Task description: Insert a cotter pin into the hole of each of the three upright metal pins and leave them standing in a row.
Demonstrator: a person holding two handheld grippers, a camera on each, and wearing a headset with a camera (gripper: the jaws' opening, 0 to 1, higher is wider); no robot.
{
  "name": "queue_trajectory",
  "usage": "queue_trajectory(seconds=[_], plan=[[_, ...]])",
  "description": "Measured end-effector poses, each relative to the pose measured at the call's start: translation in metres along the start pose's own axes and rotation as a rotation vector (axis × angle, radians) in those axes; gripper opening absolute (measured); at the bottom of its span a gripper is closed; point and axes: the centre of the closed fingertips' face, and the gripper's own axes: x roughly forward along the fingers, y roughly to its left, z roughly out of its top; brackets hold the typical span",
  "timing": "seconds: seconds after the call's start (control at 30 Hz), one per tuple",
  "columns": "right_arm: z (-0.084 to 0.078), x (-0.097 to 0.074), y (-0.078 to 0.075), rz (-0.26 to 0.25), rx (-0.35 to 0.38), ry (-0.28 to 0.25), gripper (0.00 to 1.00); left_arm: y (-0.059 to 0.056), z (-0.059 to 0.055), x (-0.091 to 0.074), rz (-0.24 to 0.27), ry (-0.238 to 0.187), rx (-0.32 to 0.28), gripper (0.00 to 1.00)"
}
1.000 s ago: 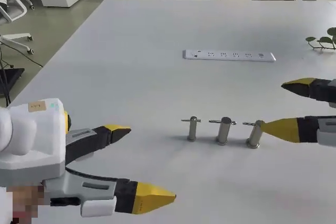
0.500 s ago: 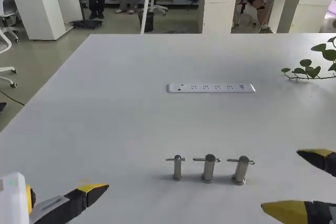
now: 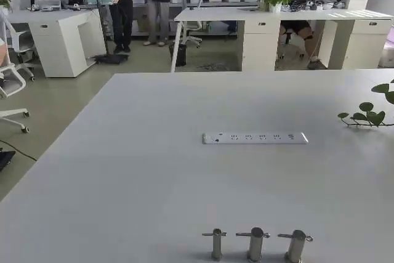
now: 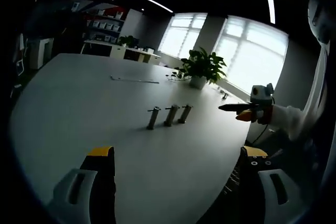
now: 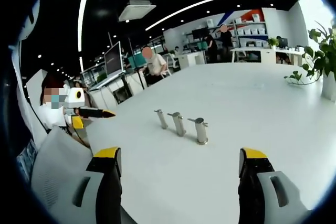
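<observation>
Left gripper view: 3 metal pins (image 4: 171, 115) stand beyond parted jaws.

Before the left gripper (image 4: 176, 156), jaws wide, bare table (image 4: 68, 103) runs up to the three metal pins (image 4: 169, 115) (a tight row). The right gripper (image 5: 181, 153), equally spread, faces them across open table too. A power strip (image 4: 134, 80) lies far beyond.

And the left gripper (image 4: 177, 153) and right gripper (image 5: 179, 153) pull back, now well clear of the three metal pins (image 3: 255, 246).
</observation>
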Motion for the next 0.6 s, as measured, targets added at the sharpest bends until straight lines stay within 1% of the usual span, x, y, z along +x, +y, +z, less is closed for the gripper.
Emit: queue_trajectory(seconds=[0.03, 0.07, 0.13, 0.17, 0.2, 0.27, 0.3, 0.33, 0.4, 0.5, 0.6], plan=[[-0.008, -0.001, -0.005, -0.029, -0.025, 0.043, 0.9, 0.002, 0.0, 0.0, 0.004, -0.005, -0.007, 0.99], [-0.011, -0.001, -0.004, -0.03, -0.026, 0.063, 0.9, 0.002, -0.001, 0.0, 0.007, -0.009, -0.016, 0.99], [-0.012, 0.001, -0.002, -0.02, -0.026, 0.056, 0.91, 0.006, -0.006, 0.001, 0.012, -0.007, -0.039, 0.99], [-0.014, 0.0, -0.002, -0.019, -0.013, 0.061, 0.91, 0.008, -0.009, 0.003, 0.016, 0.0, -0.045, 0.99], [-0.015, 0.0, -0.001, -0.018, -0.006, 0.06, 0.91, 0.008, -0.01, 0.004, 0.02, 0.007, -0.047, 0.99], [-0.017, 0.0, -0.001, -0.019, 0.013, 0.062, 0.91, 0.009, -0.011, 0.005, 0.024, 0.009, -0.048, 0.99], [-0.018, 0.0, -0.001, -0.021, 0.016, 0.066, 0.91, 0.009, -0.011, 0.006, 0.026, 0.01, -0.053, 0.99], [-0.021, -0.001, -0.001, -0.025, 0.019, 0.079, 0.91, 0.01, -0.01, 0.006, 0.027, 0.001, -0.058, 0.99], [-0.023, -0.001, -0.001, -0.028, 0.024, 0.088, 0.91, 0.008, -0.009, 0.007, 0.021, -0.002, -0.055, 0.99], [-0.02, -0.002, -0.004, -0.031, 0.033, 0.078, 0.91, 0.009, -0.009, 0.006, 0.023, 0.006, -0.05, 0.99], [-0.014, -0.002, -0.006, -0.041, 0.037, 0.062, 0.92, 0.009, -0.006, 0.006, 0.025, -0.001, -0.058, 0.99]])
